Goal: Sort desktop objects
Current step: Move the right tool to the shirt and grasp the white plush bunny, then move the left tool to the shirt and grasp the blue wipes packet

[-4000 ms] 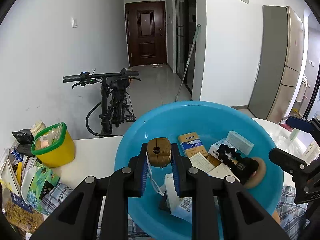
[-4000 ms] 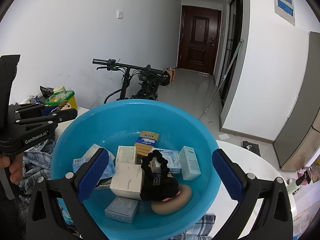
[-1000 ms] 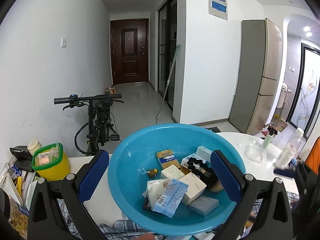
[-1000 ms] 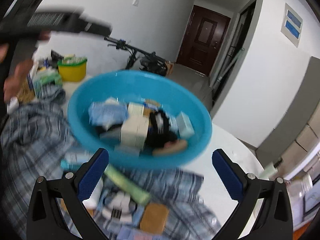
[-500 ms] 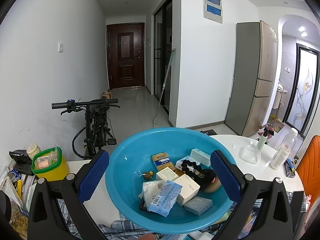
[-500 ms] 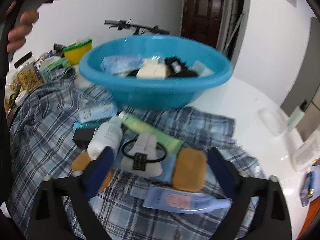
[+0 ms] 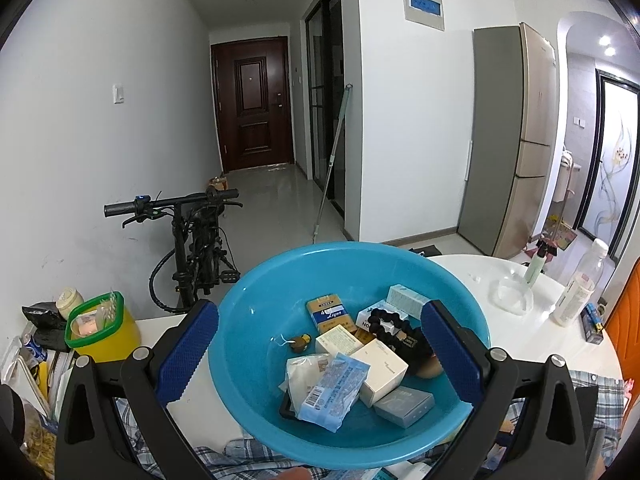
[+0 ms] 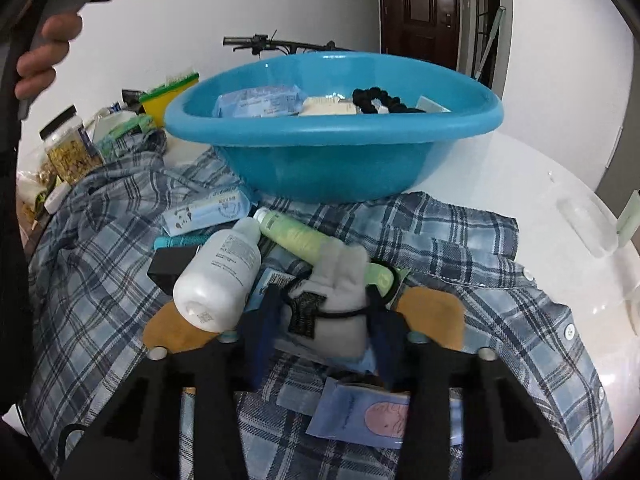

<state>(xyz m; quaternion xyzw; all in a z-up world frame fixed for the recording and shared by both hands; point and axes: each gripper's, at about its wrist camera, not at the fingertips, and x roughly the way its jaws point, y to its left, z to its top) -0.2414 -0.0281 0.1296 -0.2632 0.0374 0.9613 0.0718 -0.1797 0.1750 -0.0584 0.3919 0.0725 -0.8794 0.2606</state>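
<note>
Now the right gripper (image 8: 324,320) has just closed on the hair-tie card (image 8: 336,280); lift to basin (image 8: 332,128) at twelve o'clock (left gripper (image 7: 316,352) gapes empty).

White walls (image 7: 80,128) line a hallway to a dark door (image 7: 253,104); a fridge (image 7: 516,136) stands right.

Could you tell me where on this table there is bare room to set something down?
Bare white round tabletop shows right of the blue plastic basin, past the plaid cloth's edge, before the clear dish. Crowded: the cloth before the basin, piled with bottles and packets, and the table's left edge by the yellow tub.
</note>
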